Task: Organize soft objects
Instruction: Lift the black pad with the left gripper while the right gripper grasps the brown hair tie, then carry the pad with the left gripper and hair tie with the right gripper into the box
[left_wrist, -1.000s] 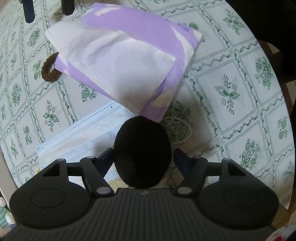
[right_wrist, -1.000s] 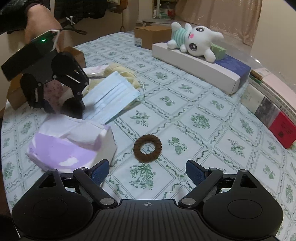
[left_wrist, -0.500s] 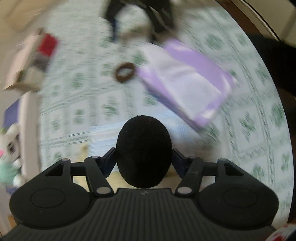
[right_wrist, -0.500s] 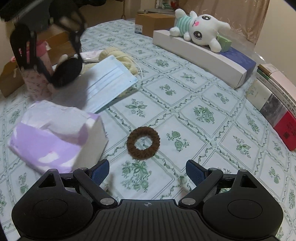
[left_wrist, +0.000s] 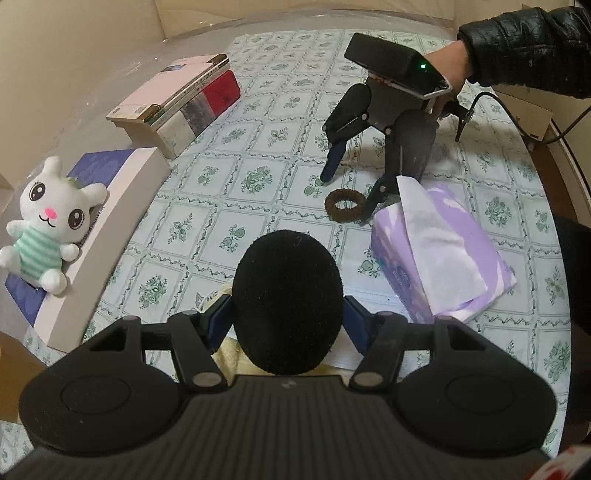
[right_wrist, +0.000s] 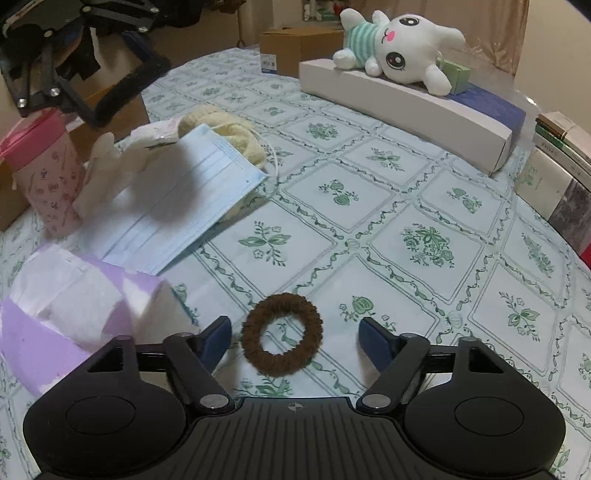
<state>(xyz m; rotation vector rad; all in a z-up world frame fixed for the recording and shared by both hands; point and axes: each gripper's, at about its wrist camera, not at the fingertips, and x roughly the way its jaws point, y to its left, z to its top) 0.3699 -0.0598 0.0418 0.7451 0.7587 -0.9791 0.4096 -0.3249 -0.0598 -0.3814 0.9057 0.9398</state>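
Two grippers are working over the patterned tablecloth (right_wrist: 424, 206). The left gripper (left_wrist: 288, 317) is clamping a black foam ball (left_wrist: 288, 299) between its blue fingers (left_wrist: 218, 321), holding it up above the table. The right gripper (right_wrist: 295, 338) is reaching down at the brown hair tie (right_wrist: 282, 334), which is lying flat on the cloth between the fingers; the jaws are closing but the pads are not yet touching it. Just beside the hair tie a purple-and-white tissue pack (right_wrist: 74, 317) is sitting (one corner close to the left finger), and a blue face mask (right_wrist: 184, 206) is lying behind it, partly over something pale yellow (right_wrist: 229, 129). A white plush bunny (right_wrist: 399, 51) is lying on a long white box (right_wrist: 406, 96).
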